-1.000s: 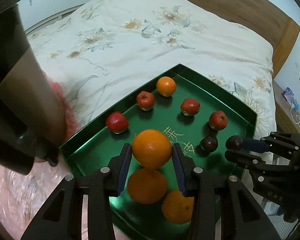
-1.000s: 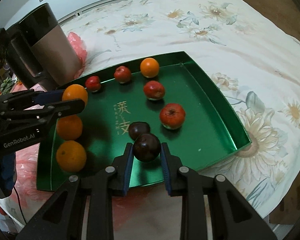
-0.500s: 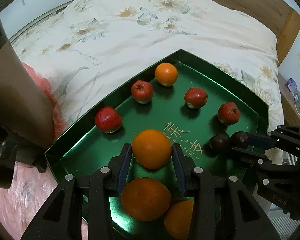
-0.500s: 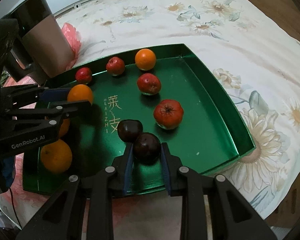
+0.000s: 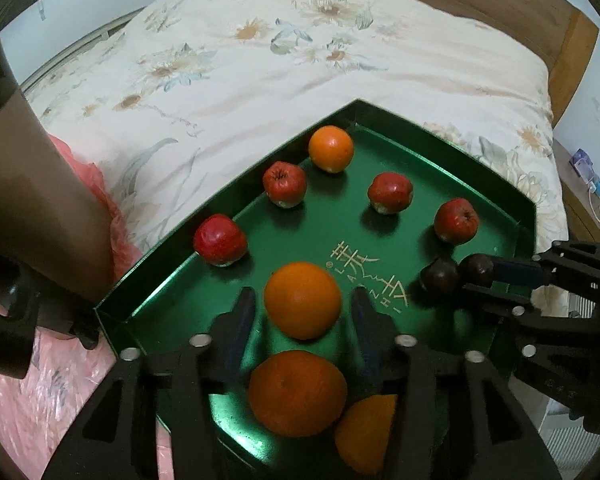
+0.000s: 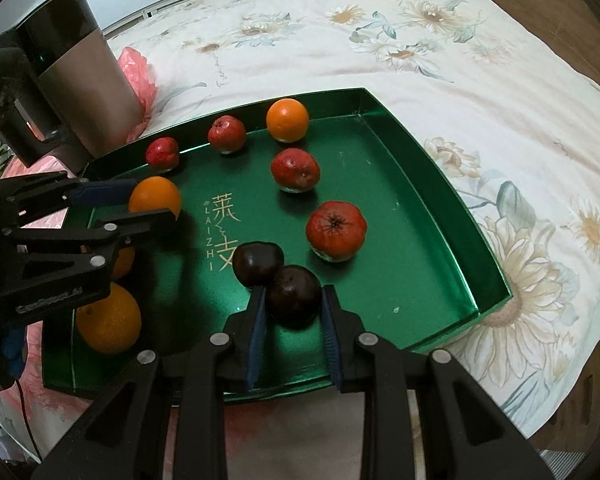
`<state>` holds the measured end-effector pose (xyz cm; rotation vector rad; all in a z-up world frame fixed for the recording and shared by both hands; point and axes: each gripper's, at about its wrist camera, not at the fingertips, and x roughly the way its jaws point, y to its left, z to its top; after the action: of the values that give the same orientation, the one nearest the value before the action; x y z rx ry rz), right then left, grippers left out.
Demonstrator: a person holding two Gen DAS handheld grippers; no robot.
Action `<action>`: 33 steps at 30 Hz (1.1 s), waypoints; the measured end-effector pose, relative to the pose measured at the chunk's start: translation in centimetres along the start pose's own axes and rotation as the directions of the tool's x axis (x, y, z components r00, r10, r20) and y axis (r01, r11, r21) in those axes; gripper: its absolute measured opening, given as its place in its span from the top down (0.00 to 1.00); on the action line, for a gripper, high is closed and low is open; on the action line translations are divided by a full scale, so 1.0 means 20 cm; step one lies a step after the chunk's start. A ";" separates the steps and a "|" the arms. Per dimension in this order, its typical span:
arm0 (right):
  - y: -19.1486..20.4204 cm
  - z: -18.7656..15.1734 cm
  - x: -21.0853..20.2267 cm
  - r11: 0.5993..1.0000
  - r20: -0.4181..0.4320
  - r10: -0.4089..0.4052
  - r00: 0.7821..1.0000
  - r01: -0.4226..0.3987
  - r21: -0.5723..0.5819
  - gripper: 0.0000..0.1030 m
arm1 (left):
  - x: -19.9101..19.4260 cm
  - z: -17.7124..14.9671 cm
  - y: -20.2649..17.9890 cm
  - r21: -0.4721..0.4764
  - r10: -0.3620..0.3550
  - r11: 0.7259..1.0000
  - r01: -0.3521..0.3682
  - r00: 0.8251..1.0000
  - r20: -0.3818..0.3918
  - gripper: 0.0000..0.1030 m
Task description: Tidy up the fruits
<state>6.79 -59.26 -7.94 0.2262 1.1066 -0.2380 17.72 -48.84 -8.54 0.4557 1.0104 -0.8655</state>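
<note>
Opening now, left gripper (image 5: 302,304) frees the orange (image 5: 302,300) (earlier clamped)

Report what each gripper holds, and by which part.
The right gripper clamps a dark round plum-like fruit across its sides. The left gripper holds nothing: its jaws are opening, pads clear of the round orange between them.

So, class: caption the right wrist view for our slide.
Right gripper grips a dark plum in the green tray.
</note>
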 end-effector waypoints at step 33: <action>0.34 0.07 -0.18 0.999 0.126 -0.027 0.992 0.031 -0.035 0.21 | -0.42 -0.30 0.29 -0.111 0.056 0.993 -0.048 0.996 0.067 0.48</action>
<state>8.50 -53.02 -3.58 0.1606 0.9895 -0.2542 16.93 -37.75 -4.37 0.3547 0.9720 -0.7699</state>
